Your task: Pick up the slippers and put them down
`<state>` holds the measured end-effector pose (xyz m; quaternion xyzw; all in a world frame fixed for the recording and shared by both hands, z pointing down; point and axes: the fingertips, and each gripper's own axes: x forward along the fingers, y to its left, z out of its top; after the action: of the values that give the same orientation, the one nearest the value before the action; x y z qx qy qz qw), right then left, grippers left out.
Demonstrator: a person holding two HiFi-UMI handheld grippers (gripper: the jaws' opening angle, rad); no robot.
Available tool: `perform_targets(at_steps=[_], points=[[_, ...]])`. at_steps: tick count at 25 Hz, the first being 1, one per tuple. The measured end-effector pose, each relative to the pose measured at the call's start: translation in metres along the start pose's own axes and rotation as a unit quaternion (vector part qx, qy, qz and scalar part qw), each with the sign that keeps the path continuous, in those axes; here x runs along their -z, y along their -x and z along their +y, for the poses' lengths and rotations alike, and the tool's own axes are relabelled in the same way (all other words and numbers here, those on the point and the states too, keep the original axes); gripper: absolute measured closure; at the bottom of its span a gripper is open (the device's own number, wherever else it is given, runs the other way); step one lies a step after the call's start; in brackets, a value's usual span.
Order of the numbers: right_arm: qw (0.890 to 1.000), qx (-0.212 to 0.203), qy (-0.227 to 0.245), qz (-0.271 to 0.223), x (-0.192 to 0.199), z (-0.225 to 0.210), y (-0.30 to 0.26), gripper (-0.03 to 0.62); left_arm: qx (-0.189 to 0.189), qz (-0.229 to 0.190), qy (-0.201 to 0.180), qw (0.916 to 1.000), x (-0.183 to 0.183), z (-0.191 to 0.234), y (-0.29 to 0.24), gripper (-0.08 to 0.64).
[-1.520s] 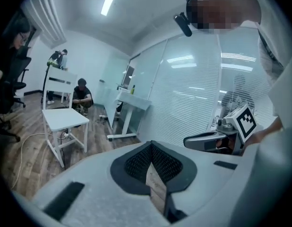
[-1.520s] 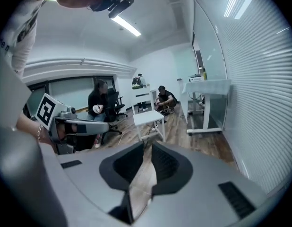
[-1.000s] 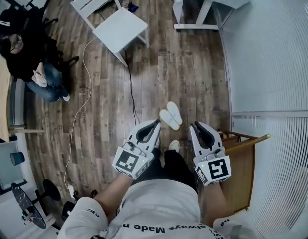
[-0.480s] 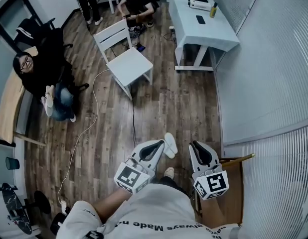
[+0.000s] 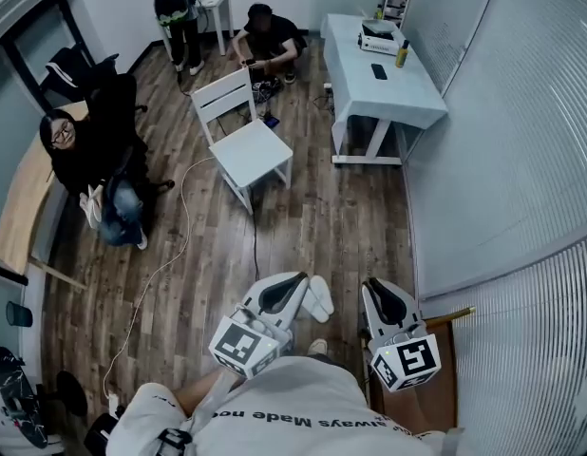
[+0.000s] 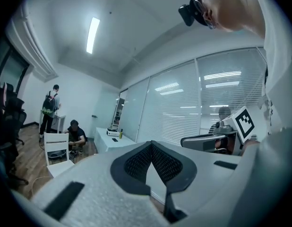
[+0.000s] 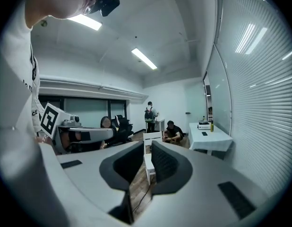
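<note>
A pair of white slippers (image 5: 319,297) lies side by side on the wood floor just ahead of the person's feet, partly hidden behind my left gripper (image 5: 301,276). Both grippers are held up level in front of the body, well above the floor. In the left gripper view the left gripper (image 6: 151,143) has its jaw tips touching, with nothing between them. My right gripper (image 5: 372,284) is off to the right of the slippers. In its own view the right gripper (image 7: 147,144) shows a narrow gap between the jaws, and nothing is in it.
A white chair (image 5: 248,145) and a white table (image 5: 379,84) stand further ahead. A cable (image 5: 170,255) trails over the floor. A wooden piece of furniture (image 5: 444,354) is at the right by the blinds. People sit (image 5: 85,160), crouch (image 5: 265,36) and stand (image 5: 175,8) at the far side.
Both grippers have risen away from the floor, and the head view has tipped up to take in more of the room. The slippers stay on the floor.
</note>
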<state>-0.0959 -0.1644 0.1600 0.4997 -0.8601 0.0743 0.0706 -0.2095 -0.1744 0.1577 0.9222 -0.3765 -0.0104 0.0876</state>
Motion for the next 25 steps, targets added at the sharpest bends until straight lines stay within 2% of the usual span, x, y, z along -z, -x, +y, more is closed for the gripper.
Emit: perform_targets(at_steps=[8, 16, 25], points=[[0.999, -0.009, 0.023, -0.038, -0.039, 0.017, 0.015, 0.550, 0.000, -0.031, -0.005, 0.9995, -0.029, -0.006, 0.007, 0.549], [0.999, -0.001, 0.026, -0.042, -0.048, 0.010, 0.011, 0.563, 0.010, -0.043, 0.000, 0.9990, -0.040, -0.011, -0.002, 0.549], [0.999, -0.001, 0.026, -0.040, -0.045, 0.003, 0.005, 0.563, 0.011, -0.035, 0.000, 0.9993, -0.035, -0.007, -0.008, 0.549]])
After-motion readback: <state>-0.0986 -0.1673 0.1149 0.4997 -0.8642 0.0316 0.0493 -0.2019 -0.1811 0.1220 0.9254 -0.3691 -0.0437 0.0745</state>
